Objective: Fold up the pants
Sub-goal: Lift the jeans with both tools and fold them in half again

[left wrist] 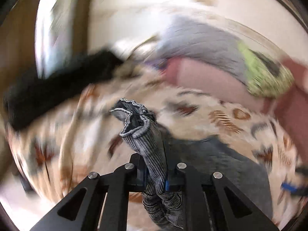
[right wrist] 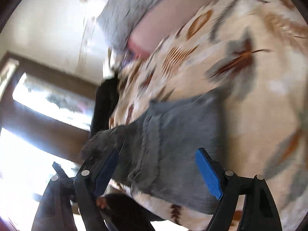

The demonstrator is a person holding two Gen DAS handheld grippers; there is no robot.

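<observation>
The grey pants (right wrist: 173, 134) lie on a patterned bedspread (right wrist: 250, 96). My left gripper (left wrist: 155, 165) is shut on the ribbed grey cuff of the pants (left wrist: 134, 123), which sticks up between its fingers; the rest of the pants (left wrist: 231, 169) trails to the right over the bed. My right gripper (right wrist: 159, 165) is open, its blue pads (right wrist: 208, 175) spread on either side of the pants' grey cloth, just above it. Both views are motion-blurred.
A black garment (left wrist: 57, 88) lies at the bed's left edge. Grey (left wrist: 202, 44), pink (left wrist: 211, 77) and green (left wrist: 263, 73) bedding is piled at the far end. A bright window (right wrist: 48, 100) and wall are to the left.
</observation>
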